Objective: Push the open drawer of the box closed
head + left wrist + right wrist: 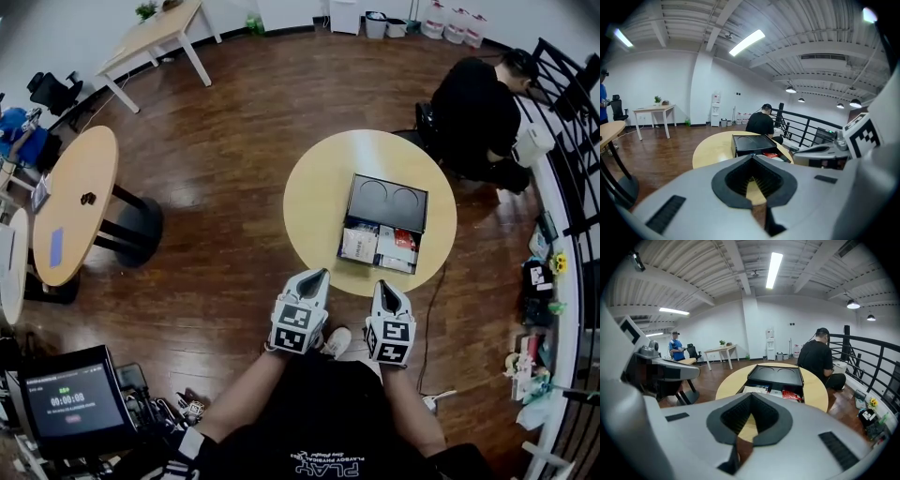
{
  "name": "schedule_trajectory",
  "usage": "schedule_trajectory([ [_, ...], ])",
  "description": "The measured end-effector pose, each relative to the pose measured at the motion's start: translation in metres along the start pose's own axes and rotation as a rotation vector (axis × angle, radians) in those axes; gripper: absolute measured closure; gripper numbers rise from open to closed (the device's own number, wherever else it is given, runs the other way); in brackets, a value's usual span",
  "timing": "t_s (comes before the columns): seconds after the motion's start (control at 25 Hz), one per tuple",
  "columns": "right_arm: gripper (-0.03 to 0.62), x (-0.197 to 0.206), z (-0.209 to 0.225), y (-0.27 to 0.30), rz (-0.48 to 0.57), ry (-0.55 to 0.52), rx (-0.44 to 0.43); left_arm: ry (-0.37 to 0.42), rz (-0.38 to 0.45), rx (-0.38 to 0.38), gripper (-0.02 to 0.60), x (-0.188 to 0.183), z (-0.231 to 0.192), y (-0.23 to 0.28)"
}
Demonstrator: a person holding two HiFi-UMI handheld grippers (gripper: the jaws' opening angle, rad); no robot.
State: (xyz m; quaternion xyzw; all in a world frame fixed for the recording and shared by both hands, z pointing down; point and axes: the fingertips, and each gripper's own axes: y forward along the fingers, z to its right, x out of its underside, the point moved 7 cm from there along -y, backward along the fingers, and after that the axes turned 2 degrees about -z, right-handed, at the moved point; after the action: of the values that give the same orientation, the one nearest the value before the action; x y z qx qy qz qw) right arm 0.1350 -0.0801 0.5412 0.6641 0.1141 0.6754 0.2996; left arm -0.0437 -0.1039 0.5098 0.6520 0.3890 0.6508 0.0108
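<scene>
The round table [314, 202] holds the black box [387, 199] near its middle. Its drawer [380, 247] sticks out, not pushed yet. The left gripper [322, 275] and right gripper [387, 286] hover at the table's near edge, both 2 pinched together, empty.

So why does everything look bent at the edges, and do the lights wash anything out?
All three lenses are wide-angle. Head view: the railing bows and the corners go dark. Left gripper view: the ceiling light burns plain white, and the left claw looms huge. Right gripper view: the box on the table looks sharp, the frame's rim darkens.
</scene>
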Motion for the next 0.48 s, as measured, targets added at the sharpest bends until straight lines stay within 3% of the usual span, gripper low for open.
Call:
schedule_trajectory([
  [0.48,0.589,0.013,0.005,0.068,-0.118,0.023,0.043,-0.016,-0.061,0.025,0.584,-0.001,-0.042,0.050],
])
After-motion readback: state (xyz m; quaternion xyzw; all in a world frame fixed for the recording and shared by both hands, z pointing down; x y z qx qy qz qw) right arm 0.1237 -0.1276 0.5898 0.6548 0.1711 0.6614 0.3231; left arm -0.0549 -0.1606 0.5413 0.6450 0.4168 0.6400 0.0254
